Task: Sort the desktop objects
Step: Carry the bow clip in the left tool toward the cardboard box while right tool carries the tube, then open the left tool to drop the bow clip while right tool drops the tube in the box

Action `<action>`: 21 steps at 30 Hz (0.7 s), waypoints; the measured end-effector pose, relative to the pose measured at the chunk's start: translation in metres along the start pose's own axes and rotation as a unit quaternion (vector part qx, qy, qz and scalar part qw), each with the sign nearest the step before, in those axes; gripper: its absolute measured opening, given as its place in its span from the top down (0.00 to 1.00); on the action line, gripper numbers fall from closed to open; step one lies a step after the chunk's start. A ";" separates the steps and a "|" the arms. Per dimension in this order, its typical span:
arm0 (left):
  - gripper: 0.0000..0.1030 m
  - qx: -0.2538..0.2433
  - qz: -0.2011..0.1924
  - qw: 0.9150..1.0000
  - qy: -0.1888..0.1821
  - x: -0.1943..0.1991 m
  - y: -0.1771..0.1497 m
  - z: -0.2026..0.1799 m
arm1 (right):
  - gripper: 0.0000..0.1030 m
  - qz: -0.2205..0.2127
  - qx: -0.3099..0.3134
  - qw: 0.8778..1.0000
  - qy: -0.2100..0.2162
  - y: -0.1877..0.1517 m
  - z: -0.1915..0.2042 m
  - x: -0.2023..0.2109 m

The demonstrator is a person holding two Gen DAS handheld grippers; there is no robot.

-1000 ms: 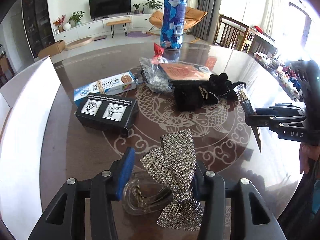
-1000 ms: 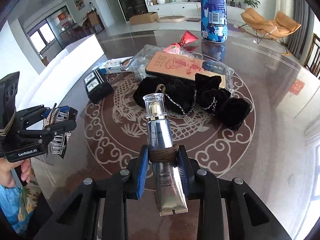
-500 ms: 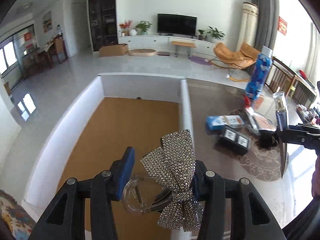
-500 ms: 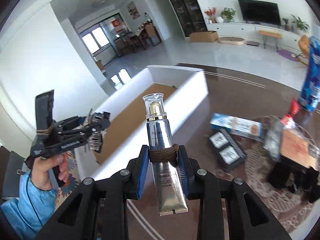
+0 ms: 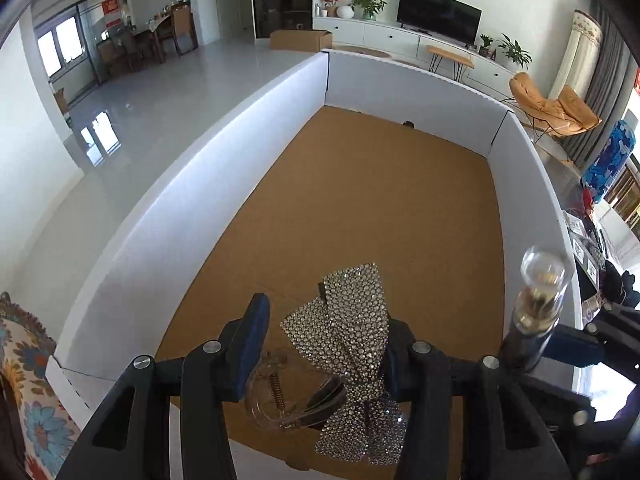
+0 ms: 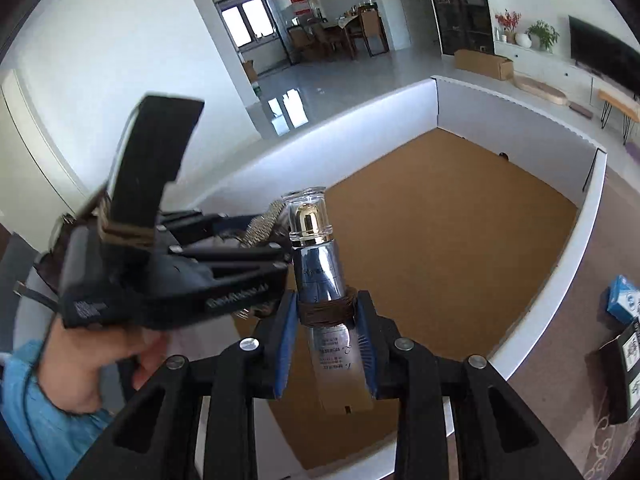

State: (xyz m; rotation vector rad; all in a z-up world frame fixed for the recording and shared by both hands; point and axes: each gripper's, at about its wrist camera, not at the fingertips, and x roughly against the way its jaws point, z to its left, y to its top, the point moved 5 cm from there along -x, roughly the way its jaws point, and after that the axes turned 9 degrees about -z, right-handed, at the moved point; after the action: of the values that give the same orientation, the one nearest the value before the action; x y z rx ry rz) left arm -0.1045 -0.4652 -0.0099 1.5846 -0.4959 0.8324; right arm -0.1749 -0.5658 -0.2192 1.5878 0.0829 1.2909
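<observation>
Carry-and-drop step: both loads hang above the white-walled box (image 5: 532,184) with its brown floor, so release should come next, each tool needing to spread its jaws over bare floor. Left tool (image 5: 324,344), part open, is clamped on the rhinestone bow clip (image 5: 348,336). Right tool (image 6: 326,340), narrowly set, is clamped on the silver cosmetic tube (image 6: 320,276) at its brown band.
</observation>
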 end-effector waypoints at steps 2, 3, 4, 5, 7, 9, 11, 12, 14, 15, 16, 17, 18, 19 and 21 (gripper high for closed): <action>0.33 -0.013 -0.010 1.000 0.022 0.001 0.003 -0.005 | 0.61 0.021 0.063 0.997 -0.042 -0.017 0.004 -0.013; 0.23 -0.023 -0.011 0.999 0.030 0.003 0.005 -0.008 | 0.60 0.015 0.100 0.993 -0.055 -0.023 0.009 -0.011; 0.18 -0.036 -0.013 0.998 0.040 0.004 0.005 -0.012 | 0.55 0.016 0.125 0.990 -0.062 -0.027 0.014 -0.012; 0.16 -0.052 -0.012 0.997 0.053 0.004 0.004 -0.016 | 0.54 0.017 0.141 0.987 -0.070 -0.029 0.018 -0.013; 0.16 -0.080 -0.001 0.994 0.078 0.003 0.002 -0.022 | 0.54 0.020 0.153 0.985 -0.076 -0.033 0.017 -0.010; 0.16 -0.089 0.006 0.993 0.083 0.001 0.000 -0.024 | 0.54 0.023 0.143 0.987 -0.068 -0.034 0.011 -0.006; 0.16 -0.086 0.009 0.993 0.080 0.003 -0.003 -0.025 | 0.55 0.023 0.129 0.989 -0.062 -0.032 0.008 -0.002; 0.16 -0.086 0.009 0.993 0.080 0.003 -0.004 -0.027 | 0.55 0.021 0.122 0.991 -0.060 -0.031 0.005 0.002; 0.16 -0.084 0.006 0.993 0.085 0.006 -0.008 -0.028 | 0.56 0.013 0.105 0.993 -0.046 -0.029 0.000 0.010; 0.16 -0.083 0.006 0.993 0.085 0.006 -0.011 -0.030 | 0.56 0.006 0.096 0.994 -0.042 -0.028 -0.001 0.016; 0.16 -0.082 0.007 0.993 0.084 0.006 -0.015 -0.031 | 0.57 0.007 0.081 0.996 -0.044 -0.029 -0.007 0.020; 0.16 -0.080 0.010 0.993 0.082 0.005 -0.019 -0.032 | 0.60 0.002 0.065 0.997 -0.032 -0.030 -0.013 0.024; 0.16 -0.079 0.009 0.994 0.077 0.006 -0.022 -0.034 | 0.61 -0.003 0.049 0.999 -0.023 -0.030 -0.018 0.029; 0.16 -0.080 0.004 0.994 0.076 0.009 -0.023 -0.037 | 0.65 -0.006 0.038 0.999 -0.020 -0.031 -0.023 0.032; 0.16 -0.088 0.001 0.993 0.075 0.011 -0.024 -0.045 | 0.70 -0.004 0.030 0.999 -0.023 -0.033 -0.029 0.037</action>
State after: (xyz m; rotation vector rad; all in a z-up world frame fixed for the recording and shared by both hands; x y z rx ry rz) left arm -0.0904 -0.4150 -0.0167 1.3498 -0.4492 0.8775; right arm -0.1641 -0.5097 -0.2218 1.6651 0.1002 1.2558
